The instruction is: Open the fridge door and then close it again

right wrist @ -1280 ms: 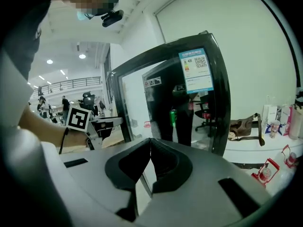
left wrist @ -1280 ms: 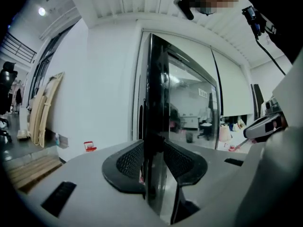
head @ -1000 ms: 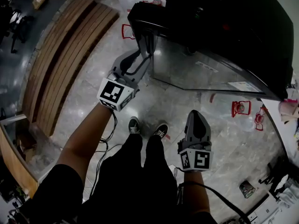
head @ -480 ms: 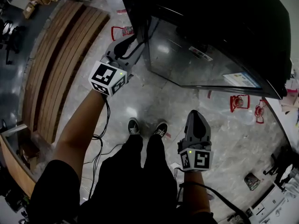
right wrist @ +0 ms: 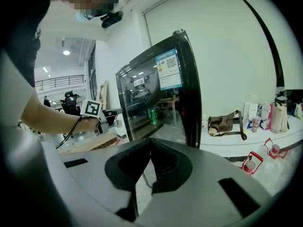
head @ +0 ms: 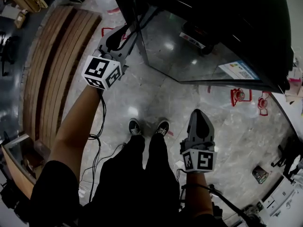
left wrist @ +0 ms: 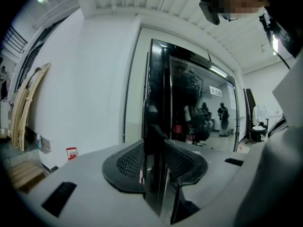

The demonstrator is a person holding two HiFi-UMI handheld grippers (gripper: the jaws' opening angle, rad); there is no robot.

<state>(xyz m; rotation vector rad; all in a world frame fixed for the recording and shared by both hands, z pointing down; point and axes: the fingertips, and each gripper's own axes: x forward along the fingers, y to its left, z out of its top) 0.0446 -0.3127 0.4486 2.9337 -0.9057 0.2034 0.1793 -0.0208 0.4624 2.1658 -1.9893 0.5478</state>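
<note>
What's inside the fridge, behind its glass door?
Through the glass door, the right gripper view shows one green can-like item. Reflections cover the rest of the interior, so other contents can't be made out.

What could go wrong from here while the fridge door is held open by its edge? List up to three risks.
1. The left tongs pinch only the thin edge of the glass door. The pads might slip off when it is pushed.
2. A cable hangs down beside the shoes. It could snag or trip the person.
3. Red objects sit on the floor near the door, and a wide swing may hit them.
</note>
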